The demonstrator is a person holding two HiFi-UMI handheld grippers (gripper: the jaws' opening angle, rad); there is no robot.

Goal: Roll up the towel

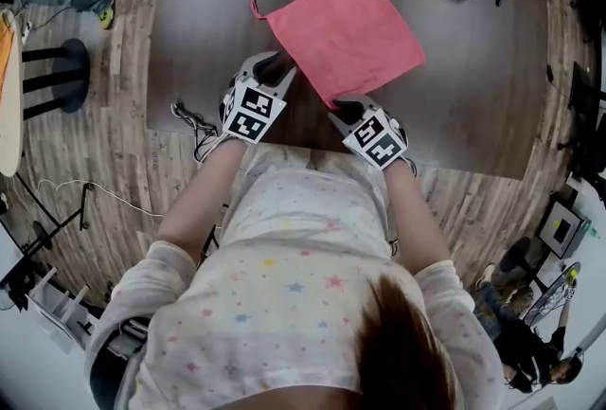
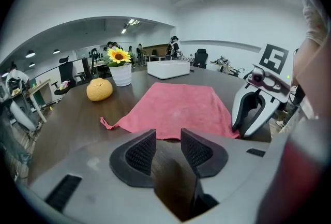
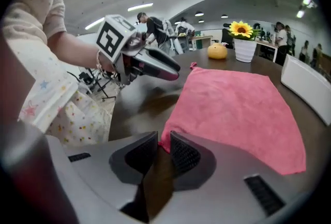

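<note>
The big brown table (image 1: 473, 96) holds the pink towel (image 1: 346, 29), lying flat in the middle. The left gripper (image 1: 275, 69), at the towel's 7 o'clock, is half open and holds nothing. The right gripper (image 1: 347, 105) pinches the 6 o'clock corner with nearly closed jaws. Only the right gripper view shows that pinch.

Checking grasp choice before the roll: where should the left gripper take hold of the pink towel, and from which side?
Pinch the hem of the towel along its near left edge, coming in low from the person's side. It lies flat on the table, so probably only an edge can be pinched; the open left gripper faces that edge.
</note>
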